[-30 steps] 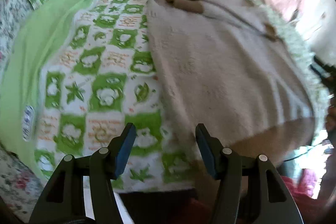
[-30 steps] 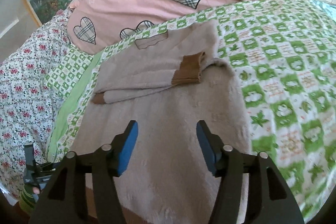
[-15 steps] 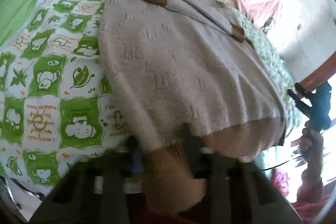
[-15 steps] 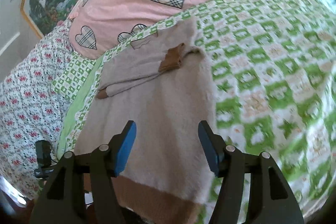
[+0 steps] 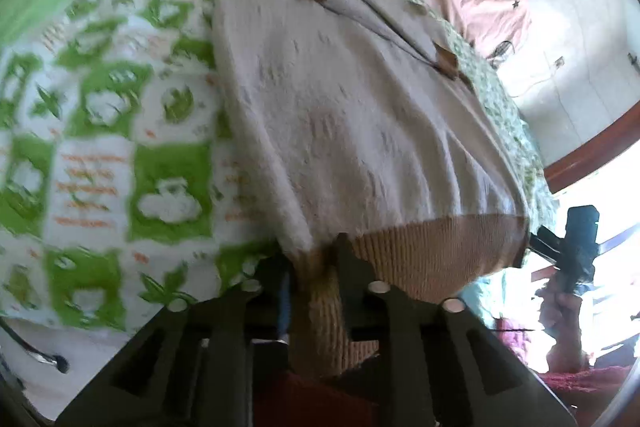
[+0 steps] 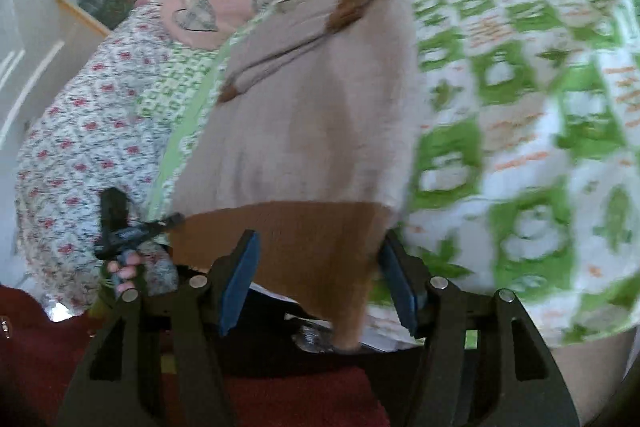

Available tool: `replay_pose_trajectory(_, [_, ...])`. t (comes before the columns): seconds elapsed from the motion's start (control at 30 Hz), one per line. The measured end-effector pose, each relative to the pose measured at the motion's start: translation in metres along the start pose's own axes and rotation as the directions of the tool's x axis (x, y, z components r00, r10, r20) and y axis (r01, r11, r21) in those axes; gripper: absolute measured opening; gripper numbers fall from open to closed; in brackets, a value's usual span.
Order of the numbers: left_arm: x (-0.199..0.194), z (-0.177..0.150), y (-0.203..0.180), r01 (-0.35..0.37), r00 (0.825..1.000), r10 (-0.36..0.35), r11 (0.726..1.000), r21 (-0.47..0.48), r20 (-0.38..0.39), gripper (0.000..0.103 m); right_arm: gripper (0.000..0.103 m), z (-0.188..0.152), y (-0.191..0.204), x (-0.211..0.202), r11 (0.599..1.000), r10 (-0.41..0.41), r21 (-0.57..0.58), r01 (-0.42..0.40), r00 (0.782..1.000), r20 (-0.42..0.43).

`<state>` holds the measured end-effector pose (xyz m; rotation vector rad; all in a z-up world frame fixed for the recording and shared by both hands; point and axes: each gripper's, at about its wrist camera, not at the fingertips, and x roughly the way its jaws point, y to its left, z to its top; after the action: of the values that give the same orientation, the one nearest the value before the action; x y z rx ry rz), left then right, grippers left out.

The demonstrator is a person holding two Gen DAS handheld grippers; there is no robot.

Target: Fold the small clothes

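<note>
Since a second ago my left gripper (image 5: 320, 267) has clamped the brown ribbed hem corner of the beige knit sweater (image 5: 360, 131), its jaws easing slightly wider just now with the hem still between them. My right gripper (image 6: 320, 287) is half open around the other corner at 6 o'clock, gripping nothing. Sweater lies on the green-checked bedspread (image 6: 520, 107). I judge the hem lift half-prepared. Only the right view shows the free corner; the left shows the pinch.
</note>
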<state>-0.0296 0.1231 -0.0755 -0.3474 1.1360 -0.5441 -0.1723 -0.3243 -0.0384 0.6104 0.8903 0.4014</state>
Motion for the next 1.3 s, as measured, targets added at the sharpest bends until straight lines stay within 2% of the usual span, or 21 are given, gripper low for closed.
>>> replay_pose_trajectory(0.07, [0.003,0.0,-0.001,0.054,0.999,-0.054,0.999,-0.001,0.002,0.048,0.062,0.002,-0.001,0.007,0.999,0.036,0.007,-0.036,0.999,0.014])
replay_pose_trajectory(0.1, [0.005,0.001,-0.002,0.076,0.997,-0.076,0.997,-0.004,0.002,0.051,0.061,0.003,-0.001,0.011,0.999,0.052,0.009,-0.053,0.998,0.022])
replay_pose_trajectory(0.17, [0.008,0.001,-0.007,0.081,0.997,-0.081,0.997,0.015,0.002,0.05,0.049,0.005,0.0,0.015,0.999,0.049,0.003,-0.049,0.999,0.024])
replay_pose_trajectory(0.2, [0.009,0.0,-0.01,0.069,0.998,-0.07,0.997,0.032,0.006,0.047,0.035,0.005,-0.001,0.016,0.999,0.037,0.005,-0.037,0.999,0.016])
replay_pose_trajectory(0.23, [0.009,-0.002,-0.013,0.054,0.998,-0.055,0.997,0.057,0.009,0.022,0.015,0.004,-0.002,0.017,1.0,0.027,0.01,-0.028,1.0,0.009])
replay_pose_trajectory(0.27, [0.011,-0.004,-0.014,0.052,0.999,-0.052,0.996,0.074,-0.007,0.007,0.008,0.002,-0.005,0.018,1.0,0.015,0.015,-0.015,1.0,-0.006])
replay_pose_trajectory(0.33, [0.009,-0.009,-0.013,0.055,0.998,-0.056,0.995,0.078,0.005,0.005,0.008,-0.003,-0.009,0.013,0.999,0.035,0.017,-0.035,0.999,-0.002])
replay_pose_trajectory(0.43, [-0.008,-0.016,-0.012,0.088,0.993,-0.094,0.992,0.091,0.074,0.005,0.007,-0.01,-0.01,0.002,0.997,0.068,0.029,-0.068,0.998,0.015])
replay_pose_trajectory(0.47, [-0.017,-0.016,-0.01,0.12,0.986,-0.128,0.99,0.08,0.109,0.005,0.007,-0.011,-0.012,0.0,0.996,0.082,0.041,-0.083,0.996,0.025])
replay_pose_trajectory(0.6, [-0.039,-0.006,-0.011,0.179,0.962,-0.188,0.982,0.06,0.2,0.004,0.007,-0.004,-0.013,-0.006,0.979,0.181,0.079,-0.189,0.979,0.093])
replay_pose_trajectory(0.7, [-0.054,0.007,-0.015,0.202,0.943,-0.212,0.977,0.068,0.255,0.004,0.007,0.01,-0.003,-0.012,0.964,0.247,0.062,-0.258,0.959,0.142])
replay_pose_trajectory(0.77, [-0.061,0.019,-0.015,0.226,0.927,-0.236,0.972,0.071,0.292,0.004,0.007,0.021,0.004,-0.016,0.961,0.266,0.036,-0.274,0.951,0.159])
replay_pose_trajectory(0.83, [-0.064,0.037,-0.017,0.246,0.909,-0.257,0.966,0.073,0.328,0.004,0.007,0.034,0.012,-0.017,0.961,0.271,0.005,-0.275,0.948,0.169])
replay_pose_trajectory(1.0, [-0.067,0.09,-0.024,0.247,0.872,-0.265,0.964,0.096,0.412,0.004,0.007,0.083,0.026,-0.015,0.959,0.282,-0.069,-0.273,0.936,0.211])
replay_pose_trajectory(1.13, [-0.064,0.147,-0.031,0.212,0.854,-0.248,0.969,0.129,0.458,0.005,0.007,0.136,0.031,-0.013,0.962,0.269,-0.108,-0.249,0.927,0.261])
replay_pose_trajectory(1.2, [-0.061,0.173,-0.035,0.2,0.85,-0.241,0.97,0.136,0.468,0.005,0.007,0.161,0.031,-0.011,0.967,0.253,-0.112,-0.23,0.924,0.286])
replay_pose_trajectory(1.3, [-0.052,0.216,-0.041,0.164,0.848,-0.218,0.975,0.153,0.483,0.005,0.007,0.203,0.029,0.002,0.979,0.197,-0.102,-0.175,0.934,0.298])
